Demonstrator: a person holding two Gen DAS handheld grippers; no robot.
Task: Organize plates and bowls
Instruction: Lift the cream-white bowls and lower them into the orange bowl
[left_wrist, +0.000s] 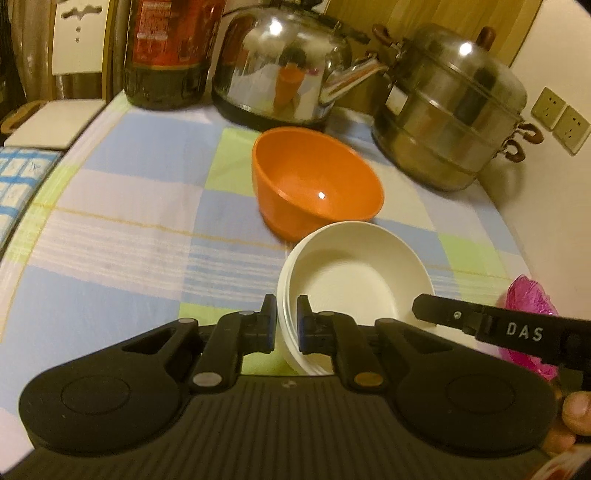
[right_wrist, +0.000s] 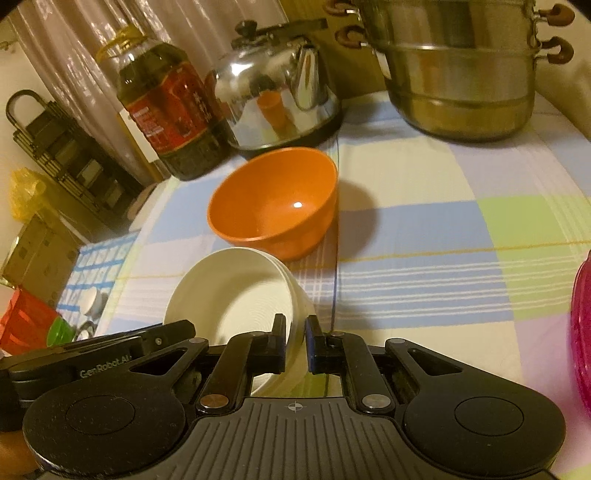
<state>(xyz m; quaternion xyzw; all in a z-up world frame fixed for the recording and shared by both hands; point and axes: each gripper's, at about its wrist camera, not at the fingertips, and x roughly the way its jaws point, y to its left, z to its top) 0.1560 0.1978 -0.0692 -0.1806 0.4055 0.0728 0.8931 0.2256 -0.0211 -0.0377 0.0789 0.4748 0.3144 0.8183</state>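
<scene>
A white bowl (left_wrist: 351, 273), ribbed on the outside like a nested stack, is held tilted just above the checked tablecloth. My left gripper (left_wrist: 287, 308) is shut on its left rim. My right gripper (right_wrist: 295, 326) is shut on the opposite rim of the same white bowl (right_wrist: 229, 291). One finger (left_wrist: 436, 314) of the right gripper shows at the bowl's right side in the left wrist view. An orange bowl (left_wrist: 314, 184) stands upright and empty just behind the white one, also seen as the orange bowl (right_wrist: 273, 206) in the right wrist view.
A steel kettle (left_wrist: 280, 66), a stacked steel steamer pot (left_wrist: 450, 107) and a dark oil bottle (left_wrist: 166, 55) line the back of the table. A pink dish (right_wrist: 581, 332) lies at the right edge. A chair and a black rack (right_wrist: 62, 147) stand off the left side.
</scene>
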